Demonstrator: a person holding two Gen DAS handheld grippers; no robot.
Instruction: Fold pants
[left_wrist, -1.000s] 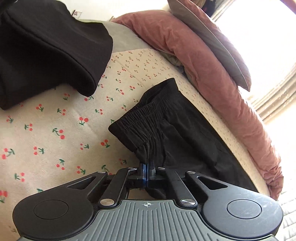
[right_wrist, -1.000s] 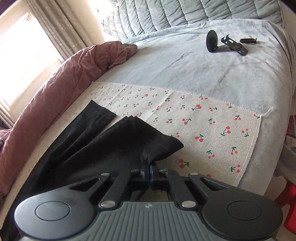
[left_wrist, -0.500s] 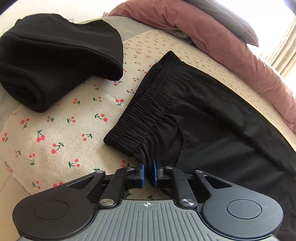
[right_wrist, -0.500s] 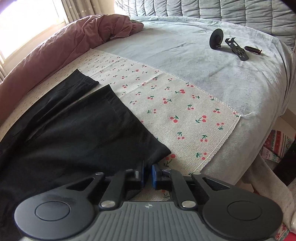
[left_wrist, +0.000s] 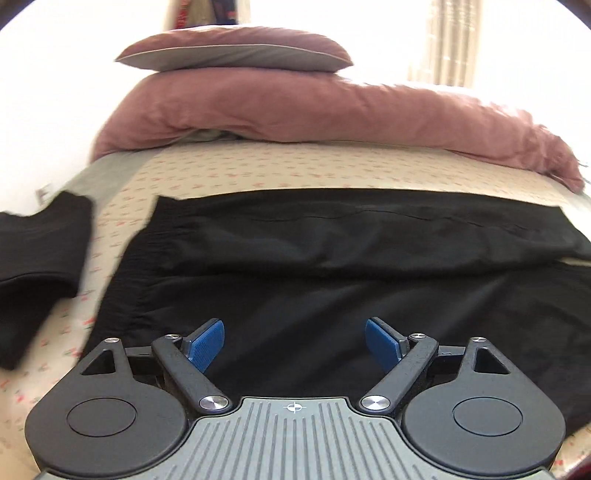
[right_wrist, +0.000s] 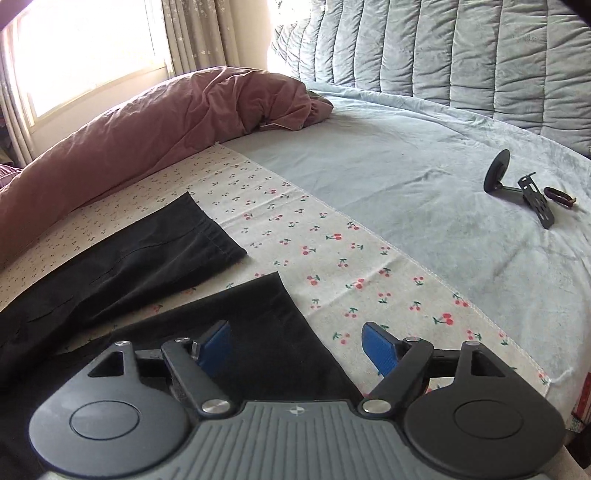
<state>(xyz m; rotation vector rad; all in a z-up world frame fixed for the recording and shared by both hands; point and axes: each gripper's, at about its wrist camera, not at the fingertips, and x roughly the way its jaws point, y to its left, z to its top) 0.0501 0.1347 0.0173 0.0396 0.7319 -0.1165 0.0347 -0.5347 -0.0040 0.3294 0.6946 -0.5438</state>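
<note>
Black pants (left_wrist: 314, 266) lie spread flat across a cherry-print cloth (left_wrist: 258, 166) on the bed, elastic waistband at the left. My left gripper (left_wrist: 295, 341) hovers over the near edge of the pants, its jaws opening wide with nothing pressed between the blue pads. In the right wrist view the two leg ends (right_wrist: 177, 243) lie apart on the cherry-print cloth (right_wrist: 351, 266). My right gripper (right_wrist: 297, 345) is above the hem of the nearer leg, jaws opening, gripping nothing.
A second black garment (left_wrist: 33, 273) lies folded at the left. A rolled dusty-pink duvet (left_wrist: 314, 110) with a pillow (left_wrist: 236, 53) on top lines the far side. A black mount (right_wrist: 517, 188) and a small strap rest on the grey-blue sheet (right_wrist: 424, 166).
Both grippers were shut on the pants' near edge, lowered it onto the cloth and let go. Their jaws have spread wide. The left one swung round to face the pants square on.
</note>
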